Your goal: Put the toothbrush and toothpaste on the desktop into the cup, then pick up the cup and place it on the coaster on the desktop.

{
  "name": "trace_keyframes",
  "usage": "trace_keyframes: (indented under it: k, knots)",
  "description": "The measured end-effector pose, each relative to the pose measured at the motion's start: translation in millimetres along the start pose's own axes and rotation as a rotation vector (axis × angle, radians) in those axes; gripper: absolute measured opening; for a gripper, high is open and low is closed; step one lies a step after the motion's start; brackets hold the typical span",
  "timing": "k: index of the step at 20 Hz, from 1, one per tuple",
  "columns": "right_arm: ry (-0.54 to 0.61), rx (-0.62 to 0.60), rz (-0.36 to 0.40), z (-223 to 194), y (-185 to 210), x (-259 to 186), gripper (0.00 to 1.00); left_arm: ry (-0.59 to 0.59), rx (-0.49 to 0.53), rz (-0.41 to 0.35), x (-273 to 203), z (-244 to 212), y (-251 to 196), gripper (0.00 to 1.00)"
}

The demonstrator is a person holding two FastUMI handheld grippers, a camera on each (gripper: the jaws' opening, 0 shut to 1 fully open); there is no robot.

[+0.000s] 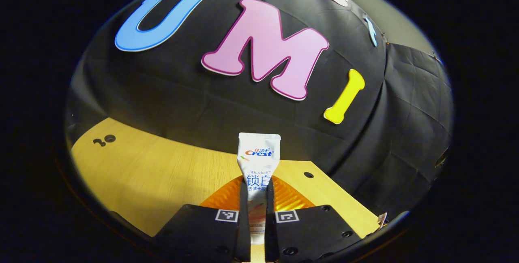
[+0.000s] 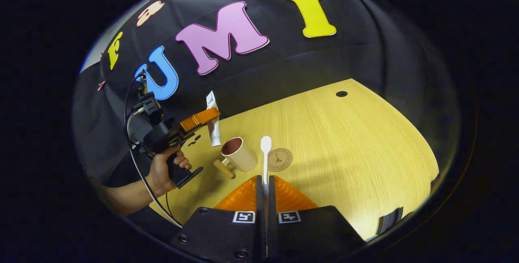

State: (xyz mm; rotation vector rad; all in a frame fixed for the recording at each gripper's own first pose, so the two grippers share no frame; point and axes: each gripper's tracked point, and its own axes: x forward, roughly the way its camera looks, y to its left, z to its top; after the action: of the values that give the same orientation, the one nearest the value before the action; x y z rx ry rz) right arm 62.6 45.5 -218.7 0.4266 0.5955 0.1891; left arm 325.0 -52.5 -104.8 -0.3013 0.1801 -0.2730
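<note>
White tube, beige cup, pale wood bench

The toothpaste point(image 1: 258, 161) is white with blue print; the cup point(image 2: 240, 154) is beige, dark red inside; the bench point(image 2: 344, 141) is yellow woodgrain.

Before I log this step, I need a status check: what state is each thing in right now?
Toothpaste: upright, clamped in the left gripper, off the desk.
Toothbrush: held by the right gripper, pointing forward.
Cup: on the desk, empty, handle toward the camera.
Coaster: bare, beside the cup.

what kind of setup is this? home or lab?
Likely a staged recording booth, not a home: black cloth wall behind a bare wooden desktop, with only task props out, such as the cup and coaster. Both handheld tongs carry square tracking markers.
</note>
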Motion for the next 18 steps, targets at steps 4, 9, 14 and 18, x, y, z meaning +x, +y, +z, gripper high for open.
trace_keyframes:
  k: [4, 9, 14, 18]
  knots:
    - [-0.007, 0.024, -0.024, 2.5, -7.9, 0.2, 0.06, 0.071, 0.008, -0.004, 14.1, -27.4, 5.7, 0.19]
    - [-0.010, 0.023, -0.036, 2.8, -7.3, 3.0, 0.06, 0.119, 0.049, -0.010, 12.1, -47.8, 10.7, 0.24]
    - [-0.018, 0.023, -0.040, 0.6, 0.1, 3.5, 0.06, 0.164, 0.069, -0.028, 5.0, -61.0, 11.5, 0.31]
    - [-0.026, 0.022, -0.044, -1.8, 7.6, 2.5, 0.06, 0.184, 0.080, -0.041, -3.1, -69.1, 11.1, 0.39]
